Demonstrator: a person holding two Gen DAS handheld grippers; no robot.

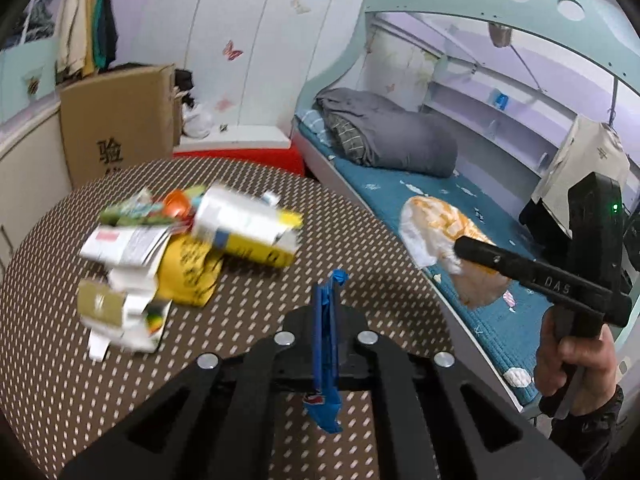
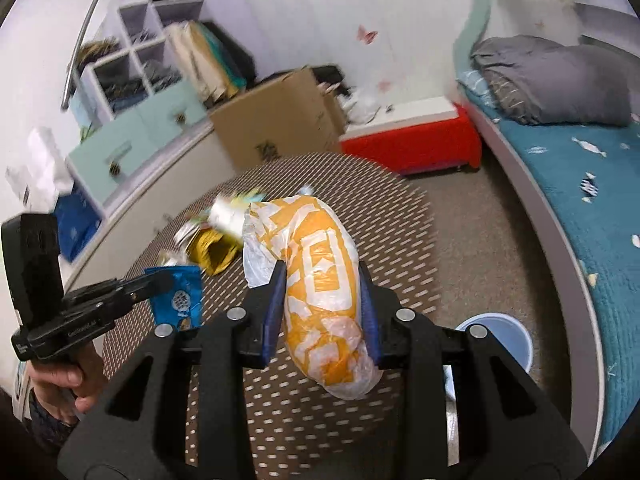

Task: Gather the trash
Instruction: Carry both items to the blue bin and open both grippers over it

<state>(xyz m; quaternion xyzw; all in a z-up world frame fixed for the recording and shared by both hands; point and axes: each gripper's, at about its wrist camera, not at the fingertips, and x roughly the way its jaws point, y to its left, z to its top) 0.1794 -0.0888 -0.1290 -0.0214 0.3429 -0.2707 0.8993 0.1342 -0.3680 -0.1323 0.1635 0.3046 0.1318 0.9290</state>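
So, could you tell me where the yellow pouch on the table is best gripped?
Take the yellow pouch by its free near edge, coming from above on the near side: it lies flat and crumpled, and boxes overlap its far end.

Table: round top (image 1: 360, 232) with a brown cover dotted in white.
On the table: a loose heap of trash (image 1: 180, 248), with a yellow and white carton (image 1: 248, 228), a yellow bag (image 1: 192, 268), papers, wrappers.
Blur: finer details unreadable.
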